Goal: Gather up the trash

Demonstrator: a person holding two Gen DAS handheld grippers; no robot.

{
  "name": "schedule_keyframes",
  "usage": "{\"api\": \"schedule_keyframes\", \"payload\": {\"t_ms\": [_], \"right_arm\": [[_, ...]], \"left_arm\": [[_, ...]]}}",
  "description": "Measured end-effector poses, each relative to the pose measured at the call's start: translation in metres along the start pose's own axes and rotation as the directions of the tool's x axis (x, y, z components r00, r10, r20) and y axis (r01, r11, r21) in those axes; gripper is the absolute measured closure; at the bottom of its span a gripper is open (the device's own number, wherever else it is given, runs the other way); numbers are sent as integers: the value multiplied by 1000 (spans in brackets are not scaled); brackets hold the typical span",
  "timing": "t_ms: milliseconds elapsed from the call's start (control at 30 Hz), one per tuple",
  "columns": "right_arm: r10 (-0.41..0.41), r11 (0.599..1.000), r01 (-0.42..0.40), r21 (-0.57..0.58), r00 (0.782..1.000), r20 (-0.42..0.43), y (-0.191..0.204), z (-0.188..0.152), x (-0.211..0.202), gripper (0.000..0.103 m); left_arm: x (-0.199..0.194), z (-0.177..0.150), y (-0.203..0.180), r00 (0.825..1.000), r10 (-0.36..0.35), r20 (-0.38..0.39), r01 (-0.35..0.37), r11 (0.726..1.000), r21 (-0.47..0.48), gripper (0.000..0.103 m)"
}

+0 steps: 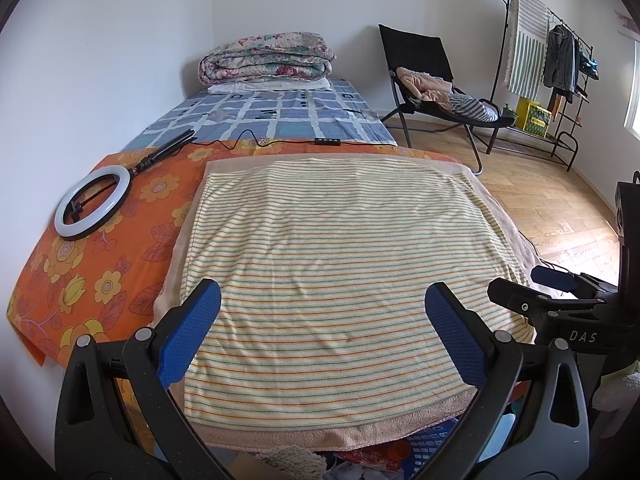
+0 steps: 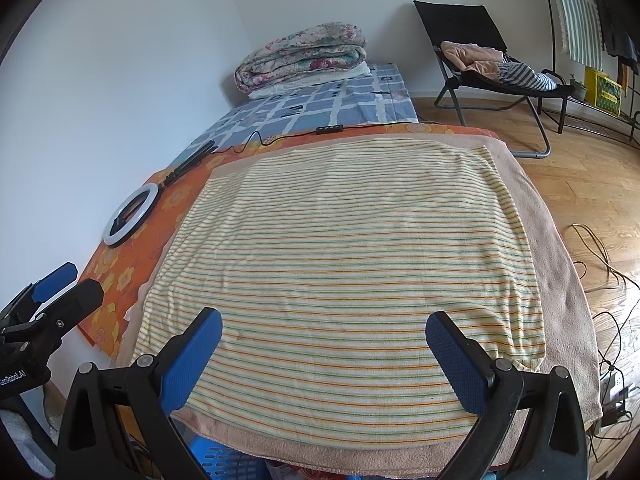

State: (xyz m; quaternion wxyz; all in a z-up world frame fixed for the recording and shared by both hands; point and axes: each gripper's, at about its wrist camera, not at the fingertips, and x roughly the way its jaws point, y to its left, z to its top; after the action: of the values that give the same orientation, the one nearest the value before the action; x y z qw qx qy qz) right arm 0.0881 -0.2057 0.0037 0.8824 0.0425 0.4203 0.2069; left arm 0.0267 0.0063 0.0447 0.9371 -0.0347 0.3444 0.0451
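My left gripper (image 1: 323, 296) is open, its blue pads spread wide above the near half of a yellow striped towel (image 1: 332, 248) laid over the bed. My right gripper (image 2: 324, 322) is open too, hovering over the same towel (image 2: 340, 240), and it shows at the right edge of the left wrist view (image 1: 534, 288). Nothing lies on the towel between either pair of fingers. Below the towel's near edge I see a blue plastic basket (image 1: 434, 444) with crumpled papers and wrappers (image 1: 372, 462) around it. The basket (image 2: 228, 462) is mostly hidden in the right wrist view.
A ring light (image 1: 94, 206) with its cable lies on the orange floral sheet (image 1: 80, 280) at left. A folded quilt (image 1: 268, 58) sits at the bed's far end. A black chair (image 1: 432, 80) with clothes and a clothes rack (image 1: 552, 64) stand at right. Cables (image 2: 600, 260) trail on the wooden floor.
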Motion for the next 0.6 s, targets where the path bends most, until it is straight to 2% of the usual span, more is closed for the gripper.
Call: {"api": "schedule_keyframes", "payload": {"t_ms": [600], "right_arm": [[19, 1000, -18, 21, 1000, -21, -2, -5, 5, 0]], "left_arm": [[1, -8, -1, 1000, -11, -27, 9, 999, -50, 0]]}}
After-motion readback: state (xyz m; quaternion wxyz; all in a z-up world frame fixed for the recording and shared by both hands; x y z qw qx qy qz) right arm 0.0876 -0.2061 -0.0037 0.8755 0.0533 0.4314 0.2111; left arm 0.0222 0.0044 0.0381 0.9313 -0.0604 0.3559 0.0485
